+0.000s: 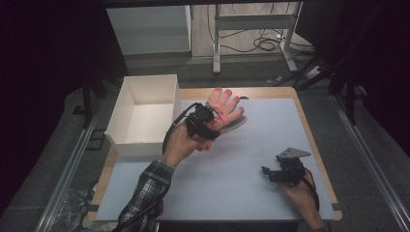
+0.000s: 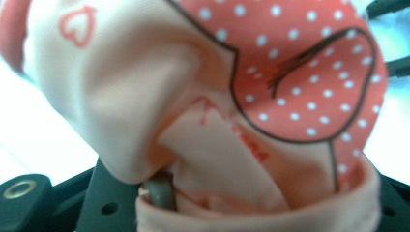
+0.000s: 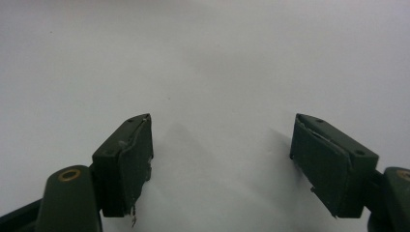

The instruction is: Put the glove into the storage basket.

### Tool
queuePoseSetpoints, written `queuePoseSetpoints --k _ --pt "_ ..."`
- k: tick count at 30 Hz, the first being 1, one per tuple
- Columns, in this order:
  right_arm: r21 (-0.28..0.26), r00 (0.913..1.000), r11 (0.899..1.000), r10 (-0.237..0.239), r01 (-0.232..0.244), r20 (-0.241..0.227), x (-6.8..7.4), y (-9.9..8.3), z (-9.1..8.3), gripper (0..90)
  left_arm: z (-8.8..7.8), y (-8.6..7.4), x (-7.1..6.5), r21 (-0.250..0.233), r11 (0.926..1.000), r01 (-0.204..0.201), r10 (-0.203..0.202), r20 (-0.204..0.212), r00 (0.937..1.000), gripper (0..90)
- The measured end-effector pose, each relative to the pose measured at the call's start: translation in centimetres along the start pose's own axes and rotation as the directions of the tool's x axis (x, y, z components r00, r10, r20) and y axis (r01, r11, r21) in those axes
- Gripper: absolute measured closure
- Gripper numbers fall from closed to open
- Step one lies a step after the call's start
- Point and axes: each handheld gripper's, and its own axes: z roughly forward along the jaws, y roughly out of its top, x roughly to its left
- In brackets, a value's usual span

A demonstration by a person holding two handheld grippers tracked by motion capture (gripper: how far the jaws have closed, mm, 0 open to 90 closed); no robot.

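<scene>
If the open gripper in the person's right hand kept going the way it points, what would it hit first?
Probably nothing soon: the right gripper has its jaws wide apart, facing bare white table. Angled slightly downward, it would likely graze that surface first.

From my seat the counter [image 1: 232, 159] lies bare between my two hands, so either claw could cross the middle freely. My left claw [image 1: 205, 122] is raised beside the white box [image 1: 140, 113], whose near wall blocks any sweep further left, and the pink dotted glove [image 1: 225, 108] it grips crowds its own camera. My right claw [image 3: 220, 159] sits with jaws spread wide over bare surface, close to the counter's right edge.
</scene>
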Motion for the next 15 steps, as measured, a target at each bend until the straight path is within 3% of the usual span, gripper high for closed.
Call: queuePoseSetpoints --k 9,15 --pt "0.0 1.0 1.0 0.0 0.0 0.0 0.0 0.0 0.0 23.5 -1.7 1.1 2.2 -0.009 0.9982 0.059 -0.059 -0.023 0.998 48.2" --pt "0.0 1.0 1.0 0.0 0.0 0.0 0.0 0.0 0.0 23.5 -3.2 1.6 4.3 -0.013 0.9954 0.095 -0.096 -0.063 0.9934 48.1"
